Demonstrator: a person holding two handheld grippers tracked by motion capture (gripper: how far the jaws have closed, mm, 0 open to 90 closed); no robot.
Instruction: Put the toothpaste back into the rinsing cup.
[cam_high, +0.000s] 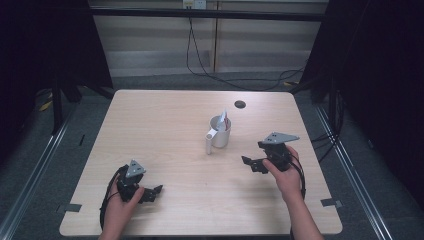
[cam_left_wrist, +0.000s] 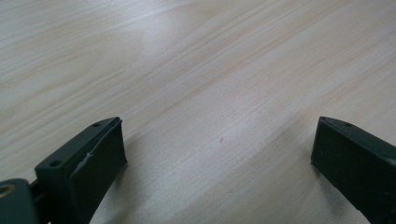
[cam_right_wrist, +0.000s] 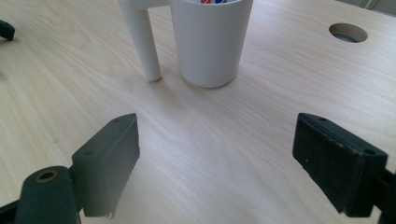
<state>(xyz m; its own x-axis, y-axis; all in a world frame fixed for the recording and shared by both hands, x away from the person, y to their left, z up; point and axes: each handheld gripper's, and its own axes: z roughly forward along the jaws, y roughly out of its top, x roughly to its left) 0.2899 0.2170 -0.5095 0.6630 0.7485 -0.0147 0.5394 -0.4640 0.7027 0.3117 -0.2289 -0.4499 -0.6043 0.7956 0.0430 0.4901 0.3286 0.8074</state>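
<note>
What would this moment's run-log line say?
left gripper: open, empty | right gripper: open, empty, facing cup | cup: upright on table

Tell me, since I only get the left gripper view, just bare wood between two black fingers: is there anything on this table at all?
Observer: Yes, a white cup stands near the middle of the table, with something white sticking out of it.
Operator: Is the other hand near it?
Observer: The right gripper is open and points at the cup, with bare wood between them.
Operator: And mine?
Observer: The left gripper sits near the table's front-left part, farther from the cup.
</note>
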